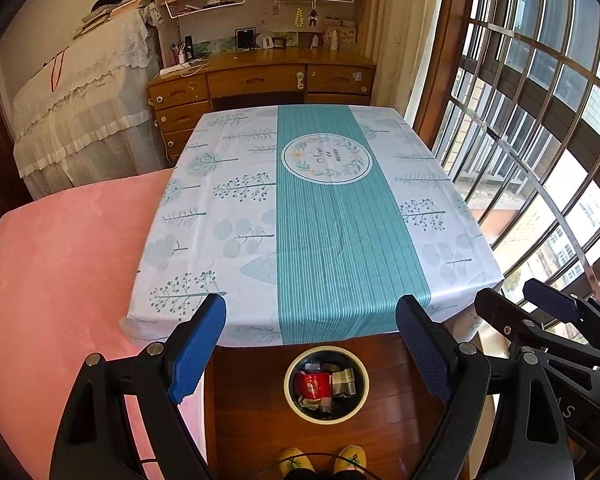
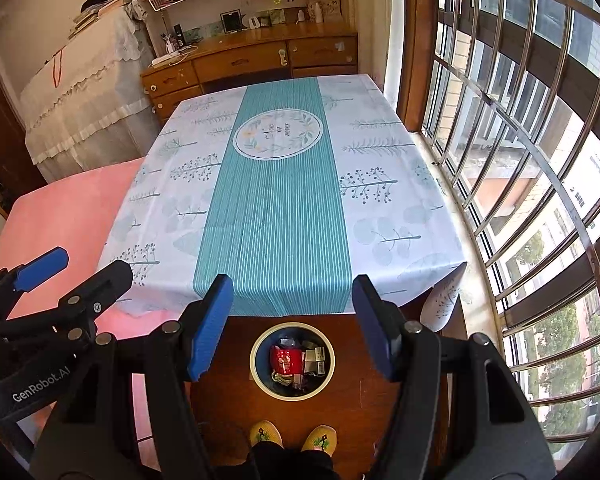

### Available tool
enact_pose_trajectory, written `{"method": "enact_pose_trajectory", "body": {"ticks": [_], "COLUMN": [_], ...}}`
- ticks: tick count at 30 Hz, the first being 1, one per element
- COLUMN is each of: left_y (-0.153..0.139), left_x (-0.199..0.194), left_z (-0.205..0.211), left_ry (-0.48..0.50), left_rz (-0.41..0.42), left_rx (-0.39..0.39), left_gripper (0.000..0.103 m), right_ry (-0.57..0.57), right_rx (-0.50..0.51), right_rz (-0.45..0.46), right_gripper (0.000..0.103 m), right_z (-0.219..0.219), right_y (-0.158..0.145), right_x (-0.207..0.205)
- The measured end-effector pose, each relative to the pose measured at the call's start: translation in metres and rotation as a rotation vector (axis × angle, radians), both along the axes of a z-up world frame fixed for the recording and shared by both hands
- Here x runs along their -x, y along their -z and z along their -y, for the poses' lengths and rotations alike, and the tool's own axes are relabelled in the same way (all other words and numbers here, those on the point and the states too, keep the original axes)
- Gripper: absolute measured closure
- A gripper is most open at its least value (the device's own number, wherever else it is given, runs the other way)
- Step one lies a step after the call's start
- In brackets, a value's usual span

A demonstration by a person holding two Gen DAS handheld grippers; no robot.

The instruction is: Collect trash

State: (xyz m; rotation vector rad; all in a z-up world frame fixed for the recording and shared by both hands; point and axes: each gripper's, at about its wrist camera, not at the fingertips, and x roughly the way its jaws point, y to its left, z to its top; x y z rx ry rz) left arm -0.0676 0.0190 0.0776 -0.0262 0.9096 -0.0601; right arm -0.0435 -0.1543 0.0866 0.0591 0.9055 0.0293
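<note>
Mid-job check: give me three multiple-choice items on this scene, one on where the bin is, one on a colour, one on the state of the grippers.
1. Where is the bin?
A. On the table
B. On the floor at the table's near edge
C. On the desk

2. What colour is the middle stripe of the tablecloth?
A. Teal
B. Red
C. Yellow

3. What state are the left gripper and the right gripper in?
A. Both open and empty
B. Both shut on trash
C. Left shut, right open

Key: 1 B, it stands on the wood floor by the slippers; 2 A, the striped band is teal; 3 A, both pairs of fingers stand apart with nothing between them.
</note>
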Motion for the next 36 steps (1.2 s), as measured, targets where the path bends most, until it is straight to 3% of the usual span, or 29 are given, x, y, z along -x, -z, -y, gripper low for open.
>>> {"method": "enact_pose_trajectory", "body": {"ticks": [36], "left_y": [0.013], "left_x": [0.018], "left_z": [0.001], "left_ry": [-0.046], "left_rz": [-0.046], "left_rx": [-0.032], "left_gripper": [0.015], "right_ry": [-0.019], "right_rx": [0.008], "right_rz": [-0.035], "right_gripper": [0.044], "right_z": [0.002], "right_y": [0.015], "right_x": [0.007]}}
